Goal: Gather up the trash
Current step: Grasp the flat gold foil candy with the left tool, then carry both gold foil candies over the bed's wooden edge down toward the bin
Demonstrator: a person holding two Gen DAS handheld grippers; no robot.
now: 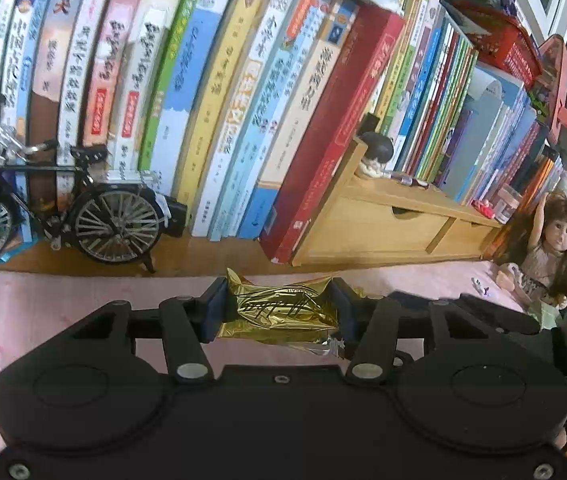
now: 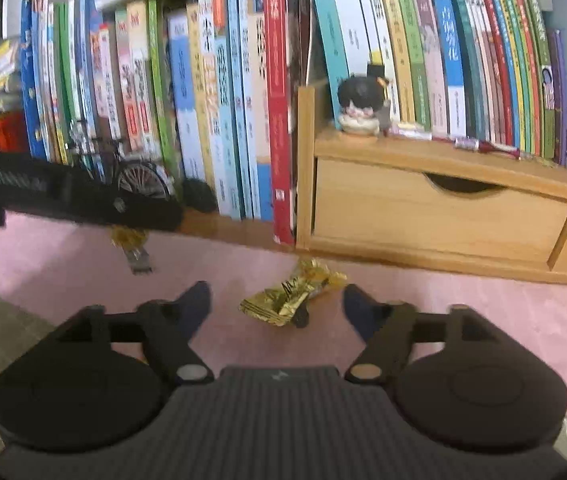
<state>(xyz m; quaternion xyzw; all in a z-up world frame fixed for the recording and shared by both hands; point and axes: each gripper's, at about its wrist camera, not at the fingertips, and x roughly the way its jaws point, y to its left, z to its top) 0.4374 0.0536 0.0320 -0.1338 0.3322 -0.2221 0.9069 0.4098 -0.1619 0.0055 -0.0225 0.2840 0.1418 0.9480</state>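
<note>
Toy bicycle [image 1: 71, 204] stood at left before row of books [image 1: 219, 92]. Left gripper [image 1: 279, 308] clamped gold wrapper [image 1: 283, 312] between pads, lifted over pink mat [image 1: 43, 312]. Right gripper [image 2: 277, 306] had jaws wide apart, second gold wrapper [image 2: 287, 300] lying crumpled on mat between fingertips (untouched). Wooden drawer box [image 2: 435, 216] sat just behind, small figurine [image 2: 359, 108] on top.

gold foil wrapper [image 2: 289, 300] on pink cloth [image 2: 463, 320], pale wood drawer unit [image 2: 423, 216].
</note>
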